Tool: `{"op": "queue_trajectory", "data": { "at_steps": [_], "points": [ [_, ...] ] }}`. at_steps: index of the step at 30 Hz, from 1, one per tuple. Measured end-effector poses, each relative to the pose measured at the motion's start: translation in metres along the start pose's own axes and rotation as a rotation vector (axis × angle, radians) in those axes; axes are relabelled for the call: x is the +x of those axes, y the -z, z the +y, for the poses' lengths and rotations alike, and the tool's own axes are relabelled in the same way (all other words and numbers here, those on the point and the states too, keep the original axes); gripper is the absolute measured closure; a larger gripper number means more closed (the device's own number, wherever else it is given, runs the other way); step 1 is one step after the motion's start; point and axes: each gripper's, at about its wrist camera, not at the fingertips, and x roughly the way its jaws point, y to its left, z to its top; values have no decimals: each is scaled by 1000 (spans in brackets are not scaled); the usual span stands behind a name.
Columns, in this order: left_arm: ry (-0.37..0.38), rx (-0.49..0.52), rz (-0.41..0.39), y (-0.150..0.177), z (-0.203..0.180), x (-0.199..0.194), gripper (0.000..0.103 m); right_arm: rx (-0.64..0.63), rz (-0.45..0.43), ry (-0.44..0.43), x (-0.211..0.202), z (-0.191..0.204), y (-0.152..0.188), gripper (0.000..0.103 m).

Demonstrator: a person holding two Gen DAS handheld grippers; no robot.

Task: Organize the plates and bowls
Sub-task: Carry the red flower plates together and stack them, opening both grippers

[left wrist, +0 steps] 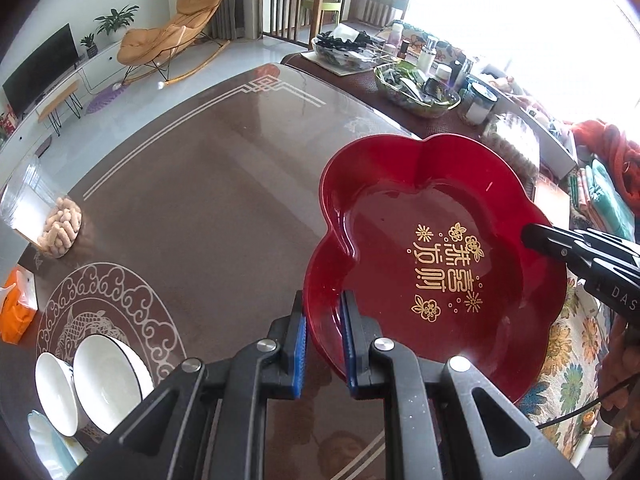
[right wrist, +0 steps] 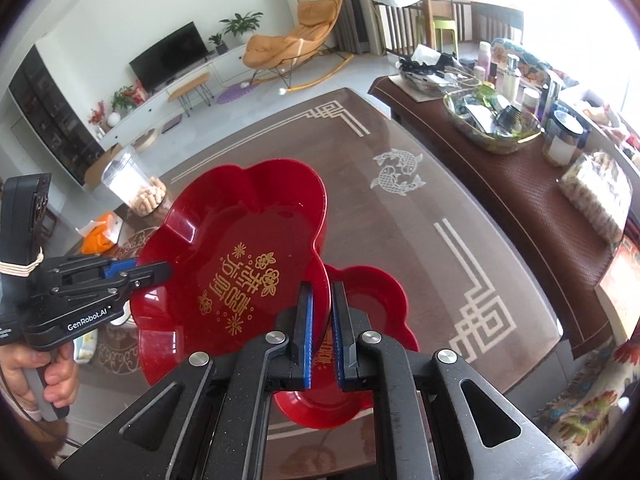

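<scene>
"GenRobot.AI" is printed in white on the body of the left gripper [right wrist: 170, 270], seen left of the right gripper [right wrist: 321, 312]. "DAS" is read on the right gripper's body. Gold Chinese characters are printed inside the red plate [left wrist: 440, 248] held between them; they are not legible with certainty.

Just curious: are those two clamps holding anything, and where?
Yes. The left gripper and right gripper each pinch opposite rims of one glossy red flower-shaped plastic plate, lifted above the table.
</scene>
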Motion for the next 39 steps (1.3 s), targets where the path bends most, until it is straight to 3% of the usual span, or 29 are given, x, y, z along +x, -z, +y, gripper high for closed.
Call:
{"op": "queue_trajectory", "data": {
  "at_steps": [12,20,25,29,30,32,39],
  "points": [
    [-47,28,58,21,-35,75,88,72,27,56,37,-57,29,93],
    [-91,75,46,28,-41,85,88,58,48,75,53,-65,46,93],
    [-199,132,48,33,-50,97,87,30,50,101,57,-61,56,93],
    [-199,115,38,36,-46,97,87,9,17,133,53,-59,57,89],
    [-196,108,26,36,-45,94,87,13,12,133,51,-60,57,85],
    [-182,85,-3,34,-41,85,87,31,-2,124,47,-62,57,58],
    [-129,-14,-142,46,-26,31,87,106,-90,88,10,-60,68,49]
  ]
}}
